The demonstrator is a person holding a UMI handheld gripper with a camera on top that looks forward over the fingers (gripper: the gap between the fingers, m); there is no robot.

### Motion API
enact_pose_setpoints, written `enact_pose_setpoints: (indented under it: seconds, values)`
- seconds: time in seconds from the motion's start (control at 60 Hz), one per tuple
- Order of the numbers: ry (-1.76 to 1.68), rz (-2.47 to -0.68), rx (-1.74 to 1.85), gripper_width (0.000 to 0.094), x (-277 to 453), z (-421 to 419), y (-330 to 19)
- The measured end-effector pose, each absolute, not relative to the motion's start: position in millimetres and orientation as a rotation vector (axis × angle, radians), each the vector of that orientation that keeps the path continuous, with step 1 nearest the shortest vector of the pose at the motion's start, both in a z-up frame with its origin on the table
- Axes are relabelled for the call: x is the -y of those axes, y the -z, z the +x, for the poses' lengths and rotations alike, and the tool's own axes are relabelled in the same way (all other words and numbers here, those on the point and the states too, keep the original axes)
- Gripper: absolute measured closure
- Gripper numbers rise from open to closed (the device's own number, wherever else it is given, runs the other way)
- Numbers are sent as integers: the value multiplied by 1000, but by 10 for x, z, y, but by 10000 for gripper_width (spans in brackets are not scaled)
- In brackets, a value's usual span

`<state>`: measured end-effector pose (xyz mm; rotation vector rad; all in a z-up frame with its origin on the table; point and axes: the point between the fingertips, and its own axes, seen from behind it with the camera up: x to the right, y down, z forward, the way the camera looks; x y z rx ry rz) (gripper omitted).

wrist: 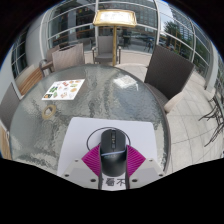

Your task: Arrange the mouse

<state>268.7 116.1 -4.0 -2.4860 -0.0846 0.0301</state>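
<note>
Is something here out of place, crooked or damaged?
Nothing stands out. The black mouse lies straight on the white mat, between the claw fingers. A leaflet lies flat farther on the table.

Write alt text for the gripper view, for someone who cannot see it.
A black mouse sits between the gripper fingers' pink pads, over a white mat on a round grey table. A small leaflet lies farther off on the table, with chairs around it.
</note>
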Motion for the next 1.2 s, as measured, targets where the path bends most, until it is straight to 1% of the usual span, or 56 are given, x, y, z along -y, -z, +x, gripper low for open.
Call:
enact_pose_setpoints:
  seconds: [0.05, 0.1, 0.117, 0.183, 0.283, 0.317, 0.333, 0.383, 0.4, 0.467, 0.567, 0.7, 0.8, 0.933, 1.067, 1.2]
  values:
    - [-18, -2515, 85, 623, -1117, 2713, 157]
    - [-9, -2498, 107, 620, -1133, 2717, 155]
    - [-10, -2501, 111, 579, -1123, 2714, 163]
    - [-5, -2503, 125, 540, -1128, 2725, 178]
    - [-28, -2504, 99, 442, -1139, 2723, 195]
    - [-22, -2507, 82, 369, -1133, 2758, 194]
    - [-8, -2509, 73, 313, -1128, 2790, 189]
    - [28, -2520, 76, 109, -1098, 2846, 155]
    - [41, -2524, 81, 60, -1085, 2860, 132]
    - [90, -2510, 96, 78, -1052, 2881, -59]
    - [134, -2447, 75, 77, -969, 2751, -561]
    - [118, -2369, 55, 71, -702, 2256, -1228]
    - [102, -2321, 44, 69, -394, 1827, -1623]
    - [73, -2292, 51, 78, 37, 1232, -1897]
    - [26, -2264, 49, 75, 431, 714, -2005]
    - [-1, -2249, 36, 78, 695, 408, -2044]
